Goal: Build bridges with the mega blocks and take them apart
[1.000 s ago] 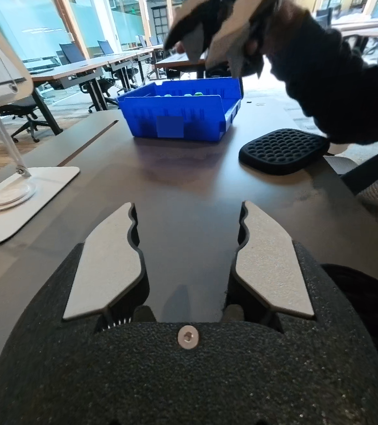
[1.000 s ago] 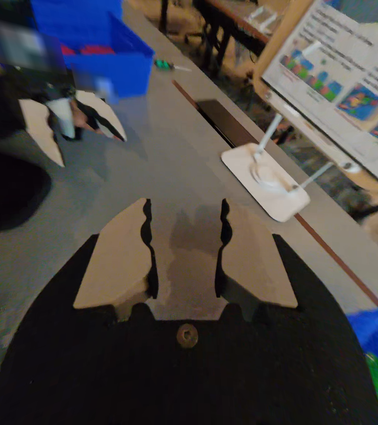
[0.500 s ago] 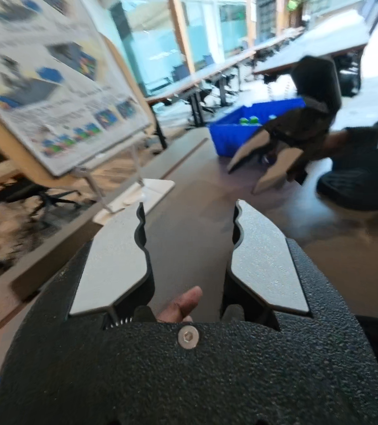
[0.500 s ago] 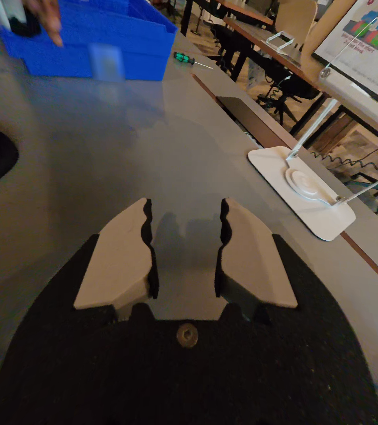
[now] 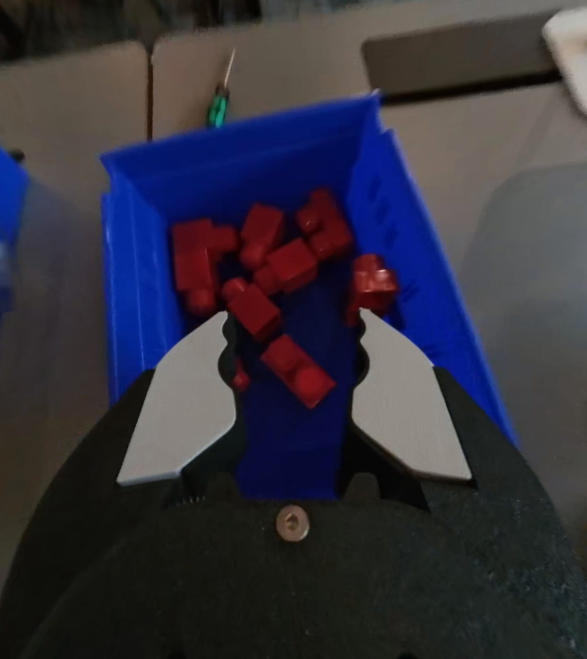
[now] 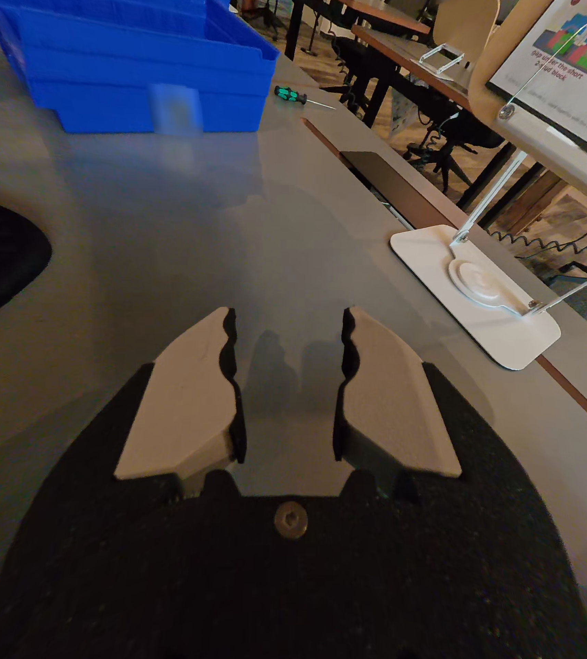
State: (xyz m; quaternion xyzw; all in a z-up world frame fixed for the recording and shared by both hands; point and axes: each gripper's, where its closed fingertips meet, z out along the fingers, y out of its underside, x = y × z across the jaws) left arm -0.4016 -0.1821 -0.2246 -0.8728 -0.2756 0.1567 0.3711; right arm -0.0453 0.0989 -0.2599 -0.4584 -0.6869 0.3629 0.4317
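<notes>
Red mega blocks [image 5: 277, 281] lay heaped in a blue bin [image 5: 424, 285], directly ahead of and below the left gripper [image 5: 293, 321], whose jaws stood spread and empty above the pile. The right gripper [image 6: 288, 313] hung parted and empty over bare grey table [image 6: 177, 231], a green-handled screwdriver [image 6: 290, 95] far ahead.

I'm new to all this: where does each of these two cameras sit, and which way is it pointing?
Left wrist view: sits on the left gripper, looking steeply down into a blue bin of red blocks; its open grey fingers show.
Right wrist view: sits on the right gripper, low, looking along the grey table; its open fingers show.
Shared: a green-handled screwdriver and a white stand base appear in both.
</notes>
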